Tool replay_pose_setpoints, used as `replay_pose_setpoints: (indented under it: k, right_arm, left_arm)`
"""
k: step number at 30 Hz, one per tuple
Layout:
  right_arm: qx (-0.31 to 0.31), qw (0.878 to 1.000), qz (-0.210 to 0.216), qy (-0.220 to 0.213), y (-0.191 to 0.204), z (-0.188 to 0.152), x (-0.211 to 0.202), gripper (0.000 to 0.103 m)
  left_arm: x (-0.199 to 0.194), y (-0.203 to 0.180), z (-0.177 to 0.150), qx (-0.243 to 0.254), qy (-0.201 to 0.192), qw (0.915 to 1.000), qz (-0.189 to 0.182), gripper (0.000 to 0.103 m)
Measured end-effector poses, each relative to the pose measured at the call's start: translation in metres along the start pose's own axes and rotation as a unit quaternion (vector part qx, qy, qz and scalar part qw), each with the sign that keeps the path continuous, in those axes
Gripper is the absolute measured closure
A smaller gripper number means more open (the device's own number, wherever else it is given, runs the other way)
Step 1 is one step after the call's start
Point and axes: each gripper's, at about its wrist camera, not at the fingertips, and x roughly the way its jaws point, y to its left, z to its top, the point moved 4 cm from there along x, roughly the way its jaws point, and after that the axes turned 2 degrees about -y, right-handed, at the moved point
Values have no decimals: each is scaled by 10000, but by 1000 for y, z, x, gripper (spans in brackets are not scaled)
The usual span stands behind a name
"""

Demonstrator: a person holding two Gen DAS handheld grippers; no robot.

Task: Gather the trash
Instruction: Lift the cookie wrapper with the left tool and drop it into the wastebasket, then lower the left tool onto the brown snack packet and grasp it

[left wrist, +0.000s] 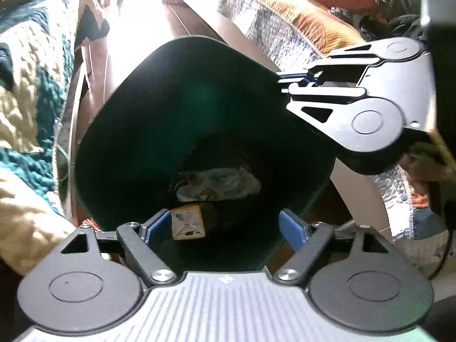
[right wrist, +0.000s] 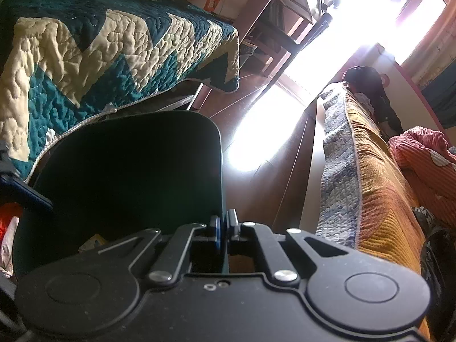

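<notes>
A dark green trash bin [left wrist: 159, 108] is tipped with its mouth toward me in the left wrist view. Inside lie a crumpled wrapper [left wrist: 219, 183] and a small yellowish carton [left wrist: 188, 222]. My left gripper [left wrist: 225, 225] hangs open over the bin's near rim. The carton sits just past its left blue pad [left wrist: 155, 226], and the right pad is well apart from it. My right gripper [left wrist: 283, 81] is shut on the bin's right rim. In the right wrist view its fingers [right wrist: 225, 223] pinch the bin's wall [right wrist: 128, 165]. A blue finger of the left gripper [right wrist: 22, 191] shows at the left edge.
A teal and cream quilted bed [right wrist: 85, 57] stands on one side. A bed with an orange and grey quilt [right wrist: 364, 176] stands on the other, with brown floor [right wrist: 285, 176] between them. Wooden furniture [right wrist: 273, 28] stands by the bright window. Red and white stuff [right wrist: 7, 228] lies at the left edge.
</notes>
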Motion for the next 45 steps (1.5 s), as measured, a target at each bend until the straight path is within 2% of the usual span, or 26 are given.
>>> replay_pose_setpoints:
  k: [8, 18, 23, 28, 32, 37, 40, 45]
  right_arm:
    - [24, 10000, -18, 42, -4, -3, 1, 100]
    - [-81, 9999, -32, 121, -9, -14, -3, 100]
    - [-147, 9998, -41, 133, -10, -21, -8, 101]
    - [-129, 9998, -27, 136, -13, -25, -10, 101]
    - [-127, 9998, -21, 133, -13, -26, -10, 101]
    - [-121, 9998, -46, 139, -14, -26, -10, 101]
    - [-111, 9998, -49, 140, -13, -26, -10, 101]
    - [-82, 9999, -31, 126, -14, -26, -10, 101]
  left_arm:
    - [-32, 7, -9, 193, -308, 9993, 80, 17]
    - [-49, 17, -29, 88, -280, 9995, 92, 16]
    - [-50, 26, -52, 60, -121, 9998, 123, 16]
    - [-33, 32, -83, 116, 212, 9994, 228, 16]
    - [-7, 26, -106, 416, 553, 9967, 420, 16]
    - [30, 15, -135, 481, 955, 9927, 563, 16]
    - [56, 8, -151, 444, 1181, 9905, 555, 16]
    - [99, 6, -177, 287, 1604, 9834, 802, 16]
